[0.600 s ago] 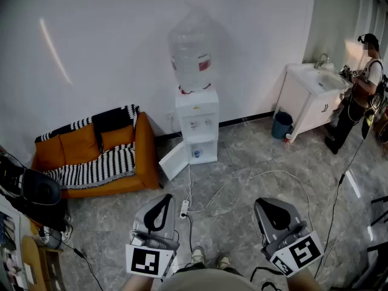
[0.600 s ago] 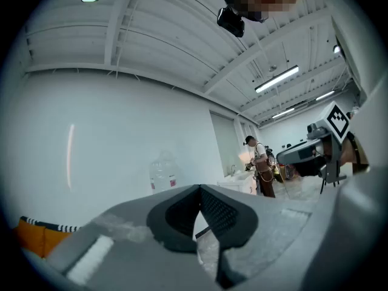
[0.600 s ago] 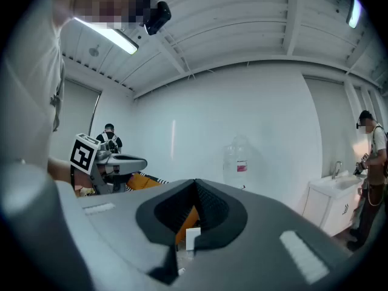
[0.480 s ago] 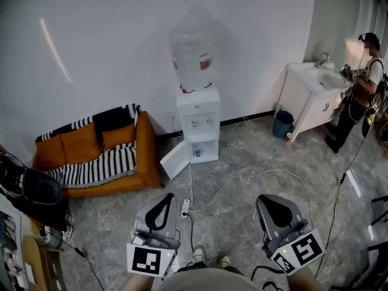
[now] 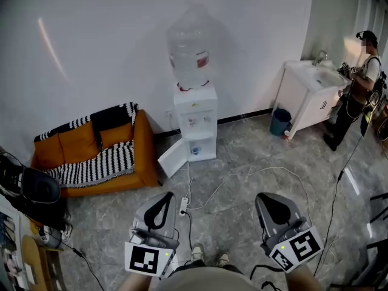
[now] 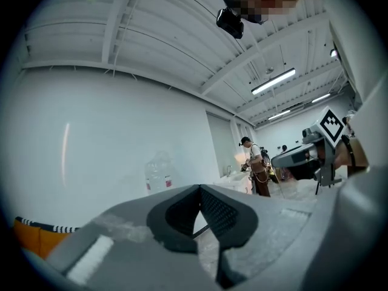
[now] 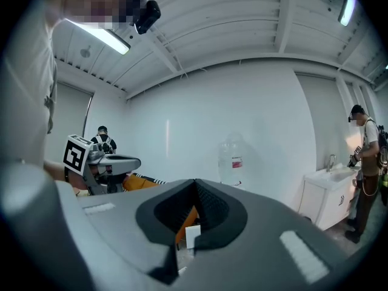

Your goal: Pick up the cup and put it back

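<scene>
Cup [image 5: 194,151], small and bluish, apparently inside the open lower compartment of the tall white water dispenser [image 5: 195,111] at the far wall, well apart from both grippers. Left grey hand-held gripper [image 5: 165,199] pressed together, empty; right grey hand-held gripper [image 5: 267,200] likewise. Approach step in hand. Next: step closer, spread one pair of jaws, reach in level.

The head view looks steeply down over the left gripper [image 5: 162,202] and right gripper [image 5: 273,204] toward the water dispenser [image 5: 195,123] at the far wall. Each gripper view sits close behind its own jaws, facing level at that wall. All three views share the water dispenser and the sink cabinet [image 5: 306,96].
</scene>
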A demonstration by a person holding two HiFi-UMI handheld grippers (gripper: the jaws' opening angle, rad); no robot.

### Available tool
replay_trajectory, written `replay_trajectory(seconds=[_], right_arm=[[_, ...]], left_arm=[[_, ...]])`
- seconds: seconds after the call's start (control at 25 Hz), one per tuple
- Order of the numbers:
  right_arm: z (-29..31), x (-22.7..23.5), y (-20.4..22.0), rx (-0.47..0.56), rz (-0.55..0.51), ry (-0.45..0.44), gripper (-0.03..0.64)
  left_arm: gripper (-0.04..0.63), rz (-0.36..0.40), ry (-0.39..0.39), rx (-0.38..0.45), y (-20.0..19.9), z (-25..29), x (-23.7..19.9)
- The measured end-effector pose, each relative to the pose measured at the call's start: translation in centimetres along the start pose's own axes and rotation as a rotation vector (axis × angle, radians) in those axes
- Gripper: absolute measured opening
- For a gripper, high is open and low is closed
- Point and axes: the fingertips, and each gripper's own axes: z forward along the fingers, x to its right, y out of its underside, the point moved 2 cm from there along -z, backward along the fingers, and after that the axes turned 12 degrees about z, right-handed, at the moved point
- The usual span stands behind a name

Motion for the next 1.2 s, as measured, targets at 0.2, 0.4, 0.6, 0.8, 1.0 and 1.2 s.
replay_trajectory(seconds=[0.2, 0.4, 0.6, 0.8, 1.0, 1.2], right_arm=[[-0.7, 0.7, 0.2, -0.010, 0.012, -0.004, 0.003], [-1.6, 1.8, 0.4, -0.014, 0.030, -0.011, 0.003], [-3.2, 3.1, 1.5, -0.030, 0.052, -0.034, 0.003], [-4.1, 4.0, 3.2, -0.059, 0.056, -0.051, 0.003], [-3.9, 5.2, 3.4, -0.061, 0.059, -0.057, 0.003], [-1.7, 7.1, 3.4, -0.062, 0.056, -0.052, 0.003]], left_arm=[[0.093, -0.041, 0.004, 0.005, -0.4, 0.2, 0.9], [0.176, -0.004, 0.000, -0.001, -1.1, 0.6, 2.3], [0.176, 0.022, -0.021, -0.002, -1.7, 0.6, 4.3], [0.176, 0.022, -0.033, 0.004, -1.8, 1.2, 6.0], [0.176, 0.022, -0.042, -0.007, -1.3, 2.1, 6.3], [0.176, 0.016, -0.041, -0.004, -0.3, 4.5, 5.8]])
